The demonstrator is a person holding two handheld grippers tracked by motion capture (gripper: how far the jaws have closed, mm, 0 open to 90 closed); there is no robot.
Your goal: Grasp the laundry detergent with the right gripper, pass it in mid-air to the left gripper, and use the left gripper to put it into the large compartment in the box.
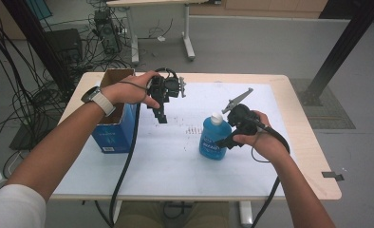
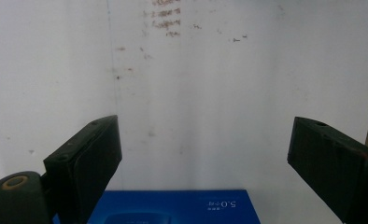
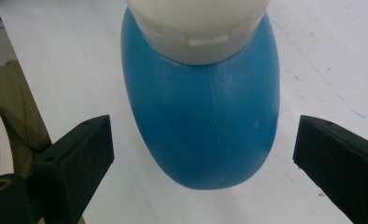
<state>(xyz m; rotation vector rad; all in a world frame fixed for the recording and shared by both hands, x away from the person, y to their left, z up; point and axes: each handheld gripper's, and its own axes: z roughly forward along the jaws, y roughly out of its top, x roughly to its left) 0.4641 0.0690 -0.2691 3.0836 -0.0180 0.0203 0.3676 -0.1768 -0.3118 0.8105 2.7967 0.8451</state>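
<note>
two open grippers over the tabletop, one above the blue bottle and one beside the blue box

the right gripper [image 3: 201, 154], held in the person's right hand [image 1: 266, 140] toward the right half of the tabletop [image 1: 175, 166], points down over the blue bottle [image 1: 214, 137]; its jaws stand wide apart on either side of the bottle's shoulder, below the white cap [image 3: 198, 23], and do not touch it. the bottle stands upright near the middle of the white sheet. the left gripper [image 2: 205, 158], in the left hand [image 1: 133, 90] near the far left corner, hangs with its jaws spread and nothing between them, just beside the open blue box [image 1: 114, 128] at the left edge. the near half of the sheet lies bare. the floor beyond is grey, with cables [image 1: 28, 95] to the left and a second table [image 1: 161, 28] behind.
</note>
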